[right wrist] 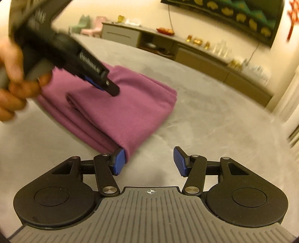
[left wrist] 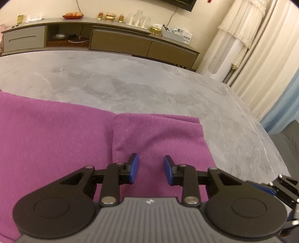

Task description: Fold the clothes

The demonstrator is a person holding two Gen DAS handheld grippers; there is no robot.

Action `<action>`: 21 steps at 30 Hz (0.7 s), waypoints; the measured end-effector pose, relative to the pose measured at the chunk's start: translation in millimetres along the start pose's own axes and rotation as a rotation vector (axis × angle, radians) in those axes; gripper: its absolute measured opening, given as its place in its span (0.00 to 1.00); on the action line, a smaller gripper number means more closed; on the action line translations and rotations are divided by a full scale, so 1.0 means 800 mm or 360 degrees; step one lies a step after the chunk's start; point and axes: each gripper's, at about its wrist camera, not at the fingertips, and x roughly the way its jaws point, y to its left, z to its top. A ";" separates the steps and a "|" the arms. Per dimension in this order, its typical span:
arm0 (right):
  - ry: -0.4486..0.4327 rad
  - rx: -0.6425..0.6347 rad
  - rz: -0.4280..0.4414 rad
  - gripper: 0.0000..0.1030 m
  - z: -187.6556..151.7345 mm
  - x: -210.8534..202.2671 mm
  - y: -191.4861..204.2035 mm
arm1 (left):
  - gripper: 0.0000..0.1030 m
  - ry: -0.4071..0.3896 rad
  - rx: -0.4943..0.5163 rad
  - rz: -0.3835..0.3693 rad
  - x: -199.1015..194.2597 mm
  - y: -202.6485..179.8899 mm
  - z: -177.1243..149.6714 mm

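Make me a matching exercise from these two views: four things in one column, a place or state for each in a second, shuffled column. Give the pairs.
Things:
1. purple garment
2. left tongs
3. right tongs
4. orange fruit

Places or states:
A. on a red dish on the long cabinet
B. open, over the bare grey table beside the cloth's corner
C. folded in layers on the grey table
D. open, above the top of the cloth

Pairs: 1-C, 2-D, 3-B, 4-A
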 end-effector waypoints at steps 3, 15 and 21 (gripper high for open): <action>-0.0110 0.0378 0.0273 0.62 0.007 -0.016 -0.035 | 0.30 -0.0050 -0.0018 0.0027 -0.017 0.003 -0.012; 0.0034 0.0883 0.0408 0.19 0.002 0.074 -0.062 | 0.38 -0.0077 0.0044 0.0121 -0.035 -0.002 -0.056; 0.0025 0.0724 0.0220 0.07 0.010 0.070 -0.058 | 0.38 -0.0052 0.0042 0.0103 -0.020 -0.027 -0.047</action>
